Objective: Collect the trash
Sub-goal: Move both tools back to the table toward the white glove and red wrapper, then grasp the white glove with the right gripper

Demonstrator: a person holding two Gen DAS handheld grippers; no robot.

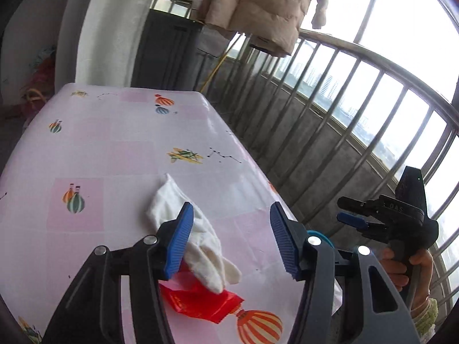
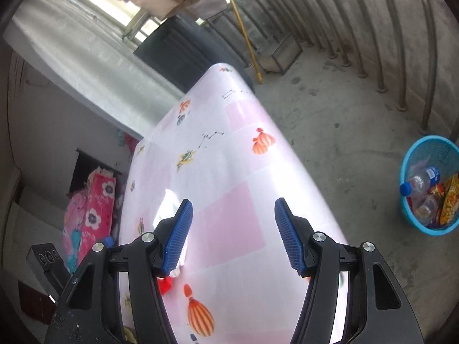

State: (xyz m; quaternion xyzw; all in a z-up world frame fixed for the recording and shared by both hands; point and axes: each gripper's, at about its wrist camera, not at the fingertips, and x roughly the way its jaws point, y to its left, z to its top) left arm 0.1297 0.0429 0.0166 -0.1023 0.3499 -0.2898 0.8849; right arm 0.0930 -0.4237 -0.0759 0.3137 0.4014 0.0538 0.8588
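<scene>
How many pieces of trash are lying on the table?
2: a white glove near the front edge, and a red wrapper partly under it. The jaws may hide more.

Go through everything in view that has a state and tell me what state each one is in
Left gripper: jaws open, empty.
Right gripper: jaws open, empty.
White glove: lying limp on the table, overlapping the wrapper.
Red wrapper: crumpled, flat on the table.
Blue basket: upright on the floor, holding trash.
Bottle: capped, inside the basket.

A home balcony: metal railing [image 1: 358, 66] over city views, a puffer coat [image 1: 264, 5] hanging, bare concrete floor [image 2: 330, 114].
</scene>
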